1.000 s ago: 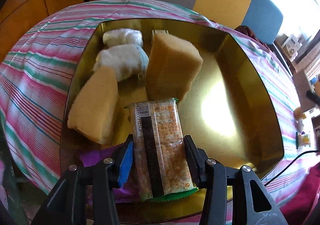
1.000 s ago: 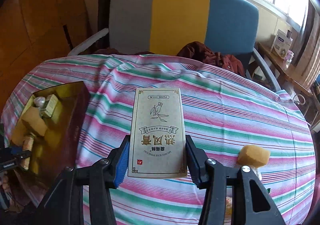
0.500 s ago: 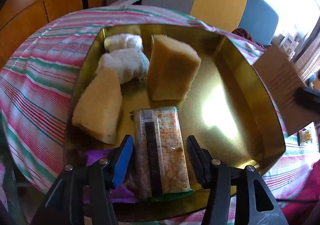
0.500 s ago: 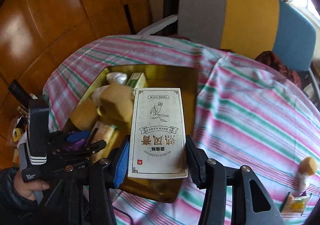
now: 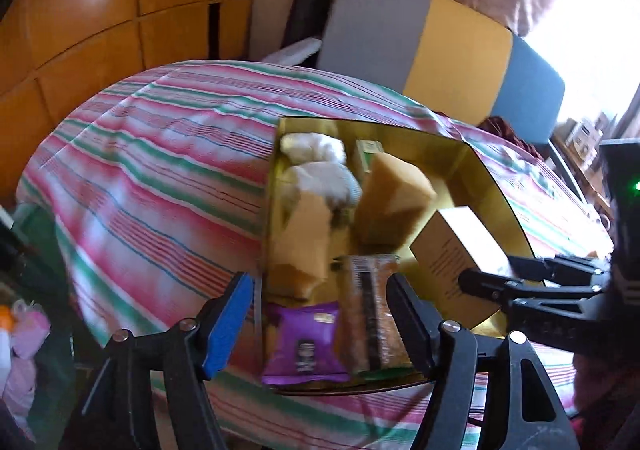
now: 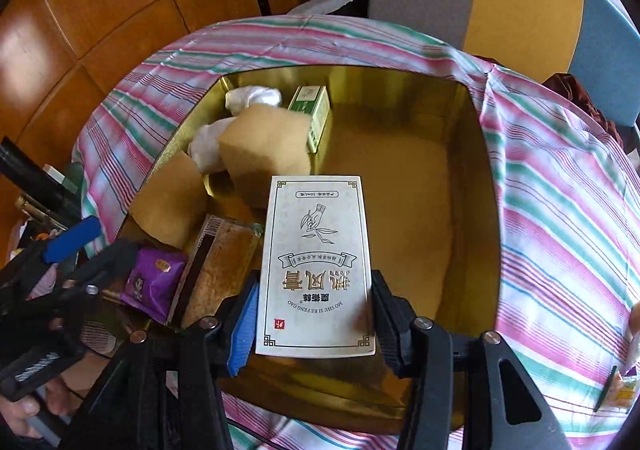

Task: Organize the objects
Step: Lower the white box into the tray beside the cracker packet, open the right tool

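Right gripper [image 6: 314, 314] jaws clamped on both long sides of a cream printed carton [image 6: 316, 270], held flat over the gold tray [image 6: 472, 186], print upside down to the camera. Carton sits over the tray's near-centre floor; cannot tell if it touches the floor. Left gripper [image 5: 320, 314] jaws opening, roughly half wide, nothing pressed between them; the cracker packet [image 5: 372, 314] and the purple snack pouch [image 5: 304, 342] lie in the tray below the gap, pads clear of both. In the right wrist view the left gripper shows at 8 o'clock, just outside the tray's near-left corner, a person's hand [image 6: 24, 410] on its grip at the bottom left. Tray contents, right wrist view: white cloth bundle [image 6: 248, 98] at 11 o'clock in the far-left corner, small green-and-white box [image 6: 314, 110] upright just beside it at 12, large tan sponge block [image 6: 264, 146] leaning in front of both, second tan sponge [image 6: 168, 202] at 9 o'clock against the left wall, cracker packet at 7 touching the purple pouch. Right half of the tray floor is bare gold. Tray rests on the counter with a pink, green and white striped cloth [image 6: 560, 210]. Chair back [image 5: 440, 50] in grey, yellow and blue panels at 12 to 1 o'clock behind the counter; wooden panel wall [image 5: 100, 10] at 10. Left wrist view is motion-blurred.
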The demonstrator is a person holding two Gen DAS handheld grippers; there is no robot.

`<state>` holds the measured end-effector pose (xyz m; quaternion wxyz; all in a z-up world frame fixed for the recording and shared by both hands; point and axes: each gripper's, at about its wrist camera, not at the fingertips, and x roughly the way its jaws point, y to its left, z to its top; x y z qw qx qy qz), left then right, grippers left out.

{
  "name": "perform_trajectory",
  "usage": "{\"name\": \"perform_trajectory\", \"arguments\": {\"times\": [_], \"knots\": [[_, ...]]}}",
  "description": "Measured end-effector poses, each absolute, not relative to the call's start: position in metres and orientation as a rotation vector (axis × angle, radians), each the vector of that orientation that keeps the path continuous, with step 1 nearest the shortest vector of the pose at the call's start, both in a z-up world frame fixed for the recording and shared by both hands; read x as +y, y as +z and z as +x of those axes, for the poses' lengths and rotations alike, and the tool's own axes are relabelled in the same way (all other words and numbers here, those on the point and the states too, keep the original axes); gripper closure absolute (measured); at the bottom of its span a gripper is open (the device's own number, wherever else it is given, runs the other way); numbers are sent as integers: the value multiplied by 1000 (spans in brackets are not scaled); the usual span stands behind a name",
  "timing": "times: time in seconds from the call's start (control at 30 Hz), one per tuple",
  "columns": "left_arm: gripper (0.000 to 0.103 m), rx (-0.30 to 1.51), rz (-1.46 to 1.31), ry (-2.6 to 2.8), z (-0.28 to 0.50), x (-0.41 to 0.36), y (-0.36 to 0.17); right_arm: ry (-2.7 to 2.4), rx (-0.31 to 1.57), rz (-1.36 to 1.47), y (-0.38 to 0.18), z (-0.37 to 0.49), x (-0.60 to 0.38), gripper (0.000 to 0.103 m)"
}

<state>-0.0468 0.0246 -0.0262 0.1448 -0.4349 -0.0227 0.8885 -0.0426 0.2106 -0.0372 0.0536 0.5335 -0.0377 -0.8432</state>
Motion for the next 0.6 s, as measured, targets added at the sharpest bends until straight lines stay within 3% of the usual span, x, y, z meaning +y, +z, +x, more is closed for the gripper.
{"name": "perform_trajectory", "arguments": {"times": [0.2, 0.33, 0.4, 0.47, 0.6], "knots": [[31, -111, -1267, 2583, -49, 9, -29, -2589, -54, 1639, -44, -45, 193, 51], [26, -127, -1264, 2590, -49, 5, -30, -2534, -166, 1641, -47, -47, 190, 50], [25, -128, -1255, 2598, -48, 4, -29, -2519, -203, 1633, -50, -48, 188, 46], [24, -119, -1240, 2609, -46, 3, -27, -2502, -225, 1619, -50, -48, 185, 34], [22, -86, -1206, 2640, -43, 2, -22, -2521, -263, 1568, -43, -43, 186, 28]]}}
